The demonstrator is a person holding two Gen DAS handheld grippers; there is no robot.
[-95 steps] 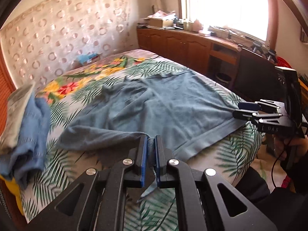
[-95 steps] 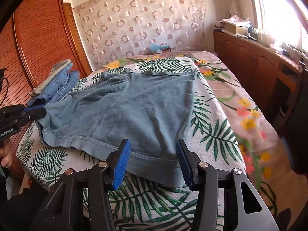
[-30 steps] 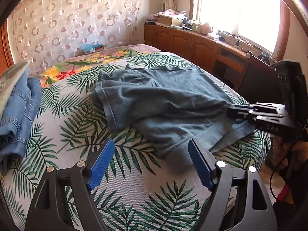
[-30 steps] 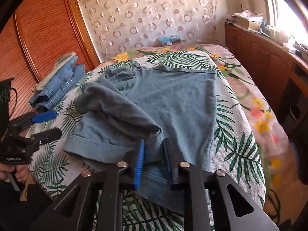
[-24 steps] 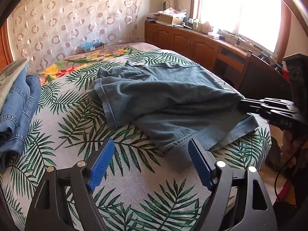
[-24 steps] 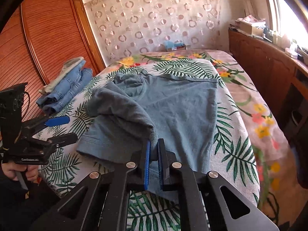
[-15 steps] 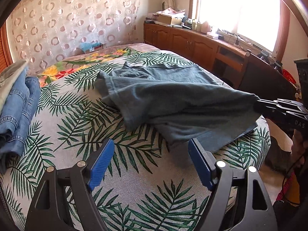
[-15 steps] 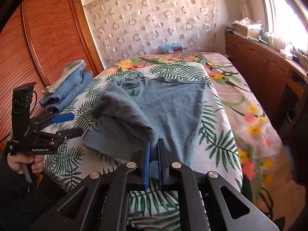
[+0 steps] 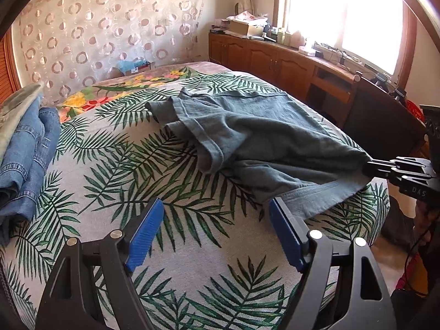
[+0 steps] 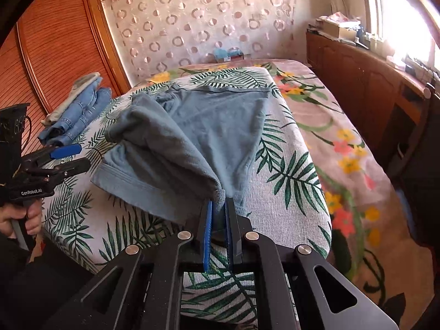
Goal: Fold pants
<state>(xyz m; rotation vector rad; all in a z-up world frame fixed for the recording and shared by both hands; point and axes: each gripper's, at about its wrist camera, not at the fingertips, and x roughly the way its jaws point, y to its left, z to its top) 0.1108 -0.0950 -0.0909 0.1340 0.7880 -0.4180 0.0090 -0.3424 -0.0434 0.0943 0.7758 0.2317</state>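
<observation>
The blue-grey pants (image 9: 255,134) lie on the palm-leaf bedspread (image 9: 154,181), partly folded over toward the bed's right side; they also show in the right wrist view (image 10: 198,132). My right gripper (image 10: 218,206) is shut on a pulled-up corner of the pants and holds it taut above the bed's near edge; it also shows in the left wrist view (image 9: 370,165). My left gripper (image 9: 216,220) is open and empty, low over the bare bedspread just left of the pants' hem. It also shows open in the right wrist view (image 10: 71,155).
Folded jeans (image 9: 24,148) are stacked at the bed's left side, also in the right wrist view (image 10: 77,107). A wooden cabinet run (image 9: 275,60) with clutter stands under the window on the right. A wooden wardrobe (image 10: 52,55) stands at the left.
My right gripper has pulled the gripped pants corner further right and up, drawing the folded layer across the bed. My left gripper has stayed open over the bedspread.
</observation>
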